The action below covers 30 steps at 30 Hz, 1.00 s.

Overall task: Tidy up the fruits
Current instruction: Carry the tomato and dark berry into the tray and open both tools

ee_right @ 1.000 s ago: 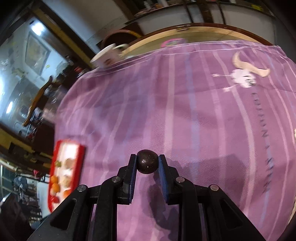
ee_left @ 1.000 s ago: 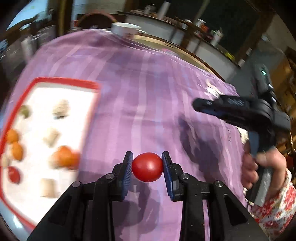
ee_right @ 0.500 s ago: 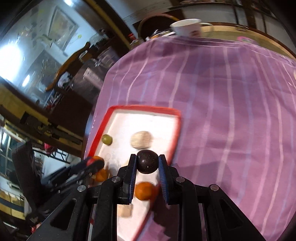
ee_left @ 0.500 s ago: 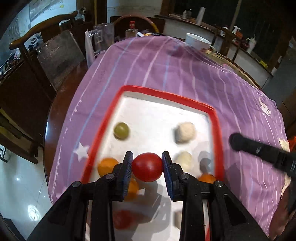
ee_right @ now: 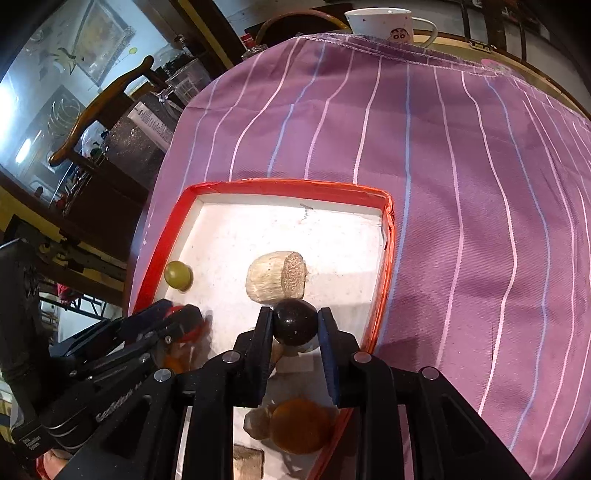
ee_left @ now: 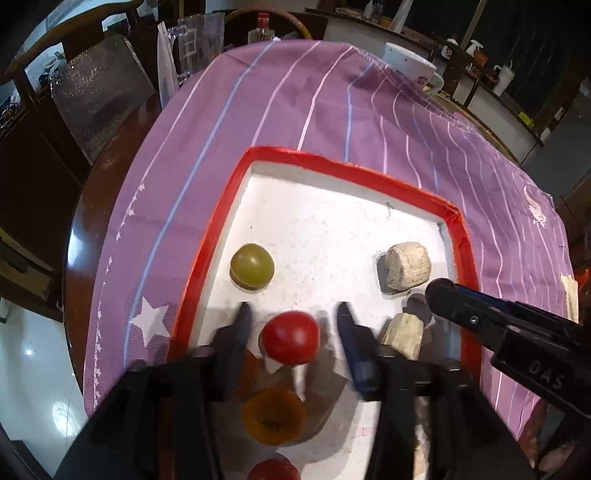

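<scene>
A white tray with a red rim (ee_left: 332,162) (ee_right: 288,183) lies on the purple striped cloth. My left gripper (ee_left: 293,314) is open over the tray, and a red tomato (ee_left: 290,337) sits free between its spread fingers. My right gripper (ee_right: 294,317) is shut on a dark round fruit (ee_right: 294,326) and holds it over the tray's right side. The tray also holds a green fruit (ee_left: 252,267) (ee_right: 178,275), orange fruits (ee_left: 273,415) (ee_right: 301,424), a second red fruit (ee_left: 273,470) and pale cut pieces (ee_left: 406,266) (ee_right: 275,280).
A white mug (ee_right: 384,20) stands at the table's far edge. A wooden chair (ee_left: 74,85) and a clear jug (ee_left: 195,40) are off the table's far left. The right gripper's arm (ee_left: 517,332) crosses the tray's right edge in the left wrist view.
Both grippers have moved left from over the bare cloth to over the tray. My left gripper has opened and let go of the red tomato. The right stays shut on the dark fruit.
</scene>
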{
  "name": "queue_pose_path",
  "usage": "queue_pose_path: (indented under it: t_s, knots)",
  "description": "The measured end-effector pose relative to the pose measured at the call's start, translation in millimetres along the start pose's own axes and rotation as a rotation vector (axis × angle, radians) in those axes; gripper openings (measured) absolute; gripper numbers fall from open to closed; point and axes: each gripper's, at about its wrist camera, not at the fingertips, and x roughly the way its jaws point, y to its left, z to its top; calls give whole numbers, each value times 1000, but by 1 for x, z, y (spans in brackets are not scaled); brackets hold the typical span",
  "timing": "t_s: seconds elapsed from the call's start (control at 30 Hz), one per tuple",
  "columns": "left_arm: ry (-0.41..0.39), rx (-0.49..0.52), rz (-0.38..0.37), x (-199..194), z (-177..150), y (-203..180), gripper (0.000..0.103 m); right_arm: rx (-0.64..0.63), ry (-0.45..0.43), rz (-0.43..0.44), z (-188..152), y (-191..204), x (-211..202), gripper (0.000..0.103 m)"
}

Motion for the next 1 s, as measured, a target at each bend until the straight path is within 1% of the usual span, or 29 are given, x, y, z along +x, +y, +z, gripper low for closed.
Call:
queue_pose_path:
  t_s: [0.03, 0.17, 0.37, 0.5, 0.57, 0.63, 0.7, 0.77, 0.83, 0.9, 1.0]
  knots:
    - [-13, 1, -6, -4, 0, 0, 59, 5, 1, 2, 0, -1, 0, 28]
    - [-34, -11, -38, -17, -1, 1, 61, 42, 2, 24, -1, -6, -4, 28]
    - [-71, -45, -54, -42, -13, 0, 62, 60, -20, 50, -4, -4, -22, 28]
    - [-85, -60, -39, -58, -23, -3, 63, 66, -12, 78, -4, -5, -27, 28]
    - [-89, -74, -22, -65, -28, -4, 64, 86, 52, 138, -3, -9, -15, 28]
    - [-95, -93, 4, -75, -36, -4, 64, 110, 84, 161, -6, -15, -5, 28]
    - [-106, -101, 25, -87, -44, -7, 64, 125, 67, 172, -9, -21, -5, 29]
    - [-120, -98, 54, -99, -51, -11, 64, 143, 47, 195, -12, -27, -9, 31]
    - [-133, -107, 67, -110, -58, -13, 64, 152, 18, 207, -12, -31, -18, 36]
    - [-141, -118, 68, -119, -62, -16, 65, 140, -13, 223, -11, -32, -29, 50]
    - [-159, -112, 74, -133, -69, -25, 65, 140, -54, 238, -11, -35, -47, 51]
